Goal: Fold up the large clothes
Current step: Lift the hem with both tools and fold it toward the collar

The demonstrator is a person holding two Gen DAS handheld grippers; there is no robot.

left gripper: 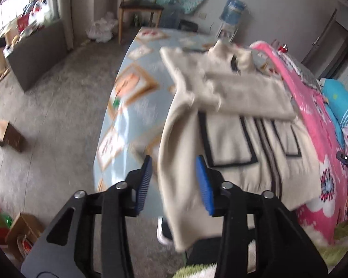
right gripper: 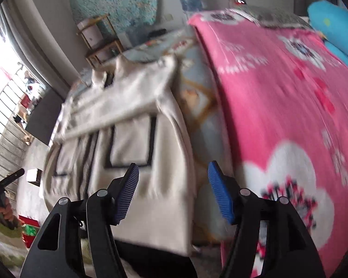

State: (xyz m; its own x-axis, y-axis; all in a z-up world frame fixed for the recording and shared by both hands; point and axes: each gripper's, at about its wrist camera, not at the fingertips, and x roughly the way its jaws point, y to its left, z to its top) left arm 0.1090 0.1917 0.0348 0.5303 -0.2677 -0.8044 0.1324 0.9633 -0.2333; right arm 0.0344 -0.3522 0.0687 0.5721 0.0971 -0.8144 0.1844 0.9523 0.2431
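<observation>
**Jaws released, coat draped over the bed's near edge**

Your left gripper (left gripper: 174, 183) and right gripper (right gripper: 172, 192) both stand with jaws apart, gripping nothing, so the one beige coat (left gripper: 232, 143) rests on the bed (left gripper: 132, 106). Its hem overhangs the near edge; one sleeve (left gripper: 248, 95) lies folded across, toward the far edge.

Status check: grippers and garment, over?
Left gripper open, right gripper open. Beige garment on bed, sleeve folded across, hem overhanging. Nothing in the way.

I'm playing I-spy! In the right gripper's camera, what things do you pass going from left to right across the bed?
Beige garment → blue patterned sheet → pink flowered blanket → blue pillow.
</observation>
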